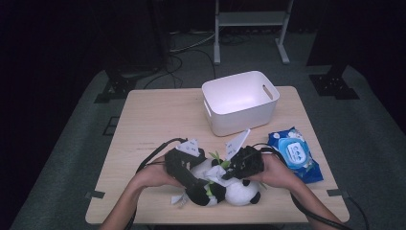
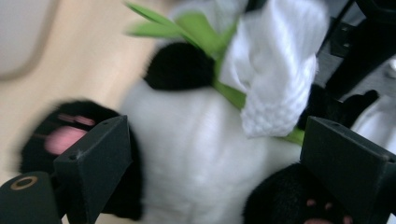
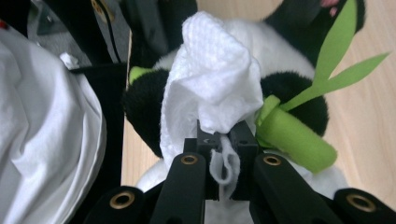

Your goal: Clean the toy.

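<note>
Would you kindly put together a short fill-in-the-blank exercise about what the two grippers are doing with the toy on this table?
1. The right gripper is shut on a white ____.
2. The left gripper has its jaws on either side of a plush ____, which lies on the table.
3. The green felt piece on the toy is shaped like ____.
4. Behind the toy stands a white ____ with handle slots, and a blue wipes pack lies to its right.

Missing words: wipe; panda; bamboo; bin

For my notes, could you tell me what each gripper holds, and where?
The right gripper pinches a white wipe by its lower edge. The left gripper straddles the toy panda at its belly; grip unclear.
</note>
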Available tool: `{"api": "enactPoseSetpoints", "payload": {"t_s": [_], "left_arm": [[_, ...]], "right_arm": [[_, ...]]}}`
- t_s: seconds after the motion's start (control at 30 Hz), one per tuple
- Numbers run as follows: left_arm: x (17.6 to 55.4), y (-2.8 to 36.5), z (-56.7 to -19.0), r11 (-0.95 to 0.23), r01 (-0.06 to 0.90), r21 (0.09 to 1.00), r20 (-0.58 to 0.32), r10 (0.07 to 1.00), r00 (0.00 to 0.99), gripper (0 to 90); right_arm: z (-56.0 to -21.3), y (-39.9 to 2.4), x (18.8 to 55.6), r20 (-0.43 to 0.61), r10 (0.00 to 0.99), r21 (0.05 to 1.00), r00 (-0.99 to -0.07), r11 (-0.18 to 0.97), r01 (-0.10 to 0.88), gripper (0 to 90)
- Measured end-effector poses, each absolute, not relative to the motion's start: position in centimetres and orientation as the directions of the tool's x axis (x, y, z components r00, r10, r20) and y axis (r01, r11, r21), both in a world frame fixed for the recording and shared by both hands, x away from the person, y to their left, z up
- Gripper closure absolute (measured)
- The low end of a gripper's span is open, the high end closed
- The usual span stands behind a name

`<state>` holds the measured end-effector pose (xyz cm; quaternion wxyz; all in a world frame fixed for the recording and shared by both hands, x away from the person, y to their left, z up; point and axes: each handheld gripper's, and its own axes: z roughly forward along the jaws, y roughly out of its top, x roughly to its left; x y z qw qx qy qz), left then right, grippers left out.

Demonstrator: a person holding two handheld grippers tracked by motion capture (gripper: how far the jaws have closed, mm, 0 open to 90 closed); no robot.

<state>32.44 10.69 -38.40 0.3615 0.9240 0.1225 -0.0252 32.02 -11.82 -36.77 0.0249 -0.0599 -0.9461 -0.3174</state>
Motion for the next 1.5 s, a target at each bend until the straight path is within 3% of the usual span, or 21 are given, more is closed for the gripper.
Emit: {"api": "enactPoseSetpoints", "payload": {"t_s": [0.37, 0.8, 1.2, 1.27, 1.5], "left_arm": [[32.2, 11.1, -39.4, -0.693, 0.259, 0.672, -0.152, 0.214, 0.965, 7.7], [32.2, 10.6, -39.2, -0.711, 0.251, 0.657, -0.148, 0.205, 0.968, 7.6], [32.4, 10.6, -38.1, -0.682, 0.248, 0.688, -0.132, 0.219, 0.967, 7.7], [32.4, 10.8, -38.1, -0.677, 0.242, 0.695, -0.107, 0.236, 0.966, 12.0], [32.1, 11.1, -39.1, -0.686, 0.279, 0.672, -0.13, 0.261, 0.956, 12.5]], "right_arm": [[-35.1, -9.2, 33.0, 0.046, 0.069, 0.613, -0.997, 0.786, 0.083, 85.5], [-35.3, -13.3, 34.3, 0.069, 0.188, 0.627, -0.98, 0.755, 0.189, 85.4], [-37.0, -12.3, 32.7, 0.094, 0.117, 0.593, -0.989, 0.791, 0.15, 85.7], [-37.1, -12.2, 32.5, 0.096, 0.112, 0.59, -0.989, 0.794, 0.147, 85.7], [-36.8, -11.4, 32.6, 0.101, 0.09, 0.586, -0.991, 0.799, 0.133, 85.7]]}}
